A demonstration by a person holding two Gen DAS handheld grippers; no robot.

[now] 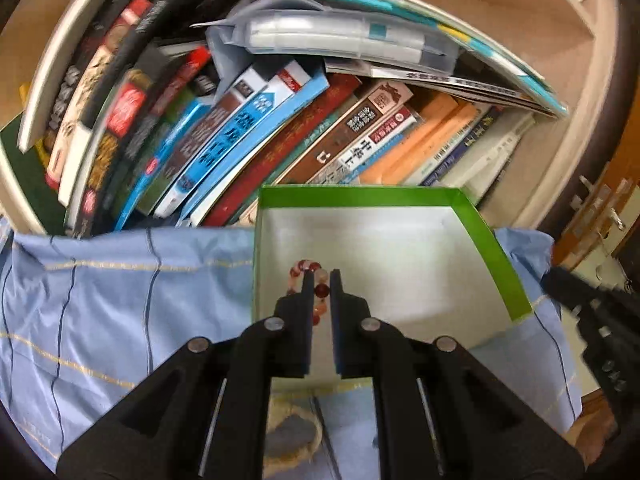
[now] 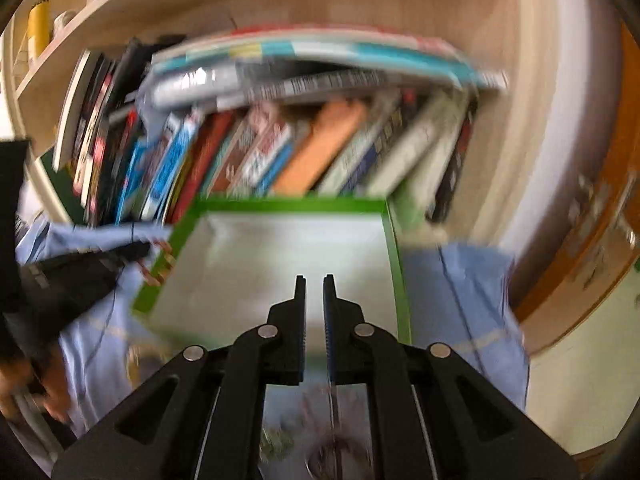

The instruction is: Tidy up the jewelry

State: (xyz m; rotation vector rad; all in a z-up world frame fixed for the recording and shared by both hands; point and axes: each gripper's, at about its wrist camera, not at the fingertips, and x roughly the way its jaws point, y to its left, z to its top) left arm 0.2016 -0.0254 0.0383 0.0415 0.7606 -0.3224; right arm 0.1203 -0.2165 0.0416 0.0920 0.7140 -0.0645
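Note:
A green box (image 1: pixel 492 240) with a pale inner floor lies open on a light blue cloth (image 1: pixel 120 300). My left gripper (image 1: pixel 321 276) is shut on a red and orange bead bracelet (image 1: pixel 322 291) and holds it over the box's near left part. The box also shows in the blurred right wrist view (image 2: pixel 394 264). My right gripper (image 2: pixel 314 280) hangs over the box's near edge with its jaws nearly together and nothing visible between them. The left gripper and bracelet show at the box's left rim in that view (image 2: pixel 156 264).
A shelf of leaning books (image 1: pixel 280 128) stands right behind the box, with papers stacked on top. A rope-like bracelet (image 1: pixel 296 440) lies on the cloth under my left gripper. More small items (image 2: pixel 320 448) lie blurred under my right gripper. A wooden door (image 2: pixel 592 240) is at the right.

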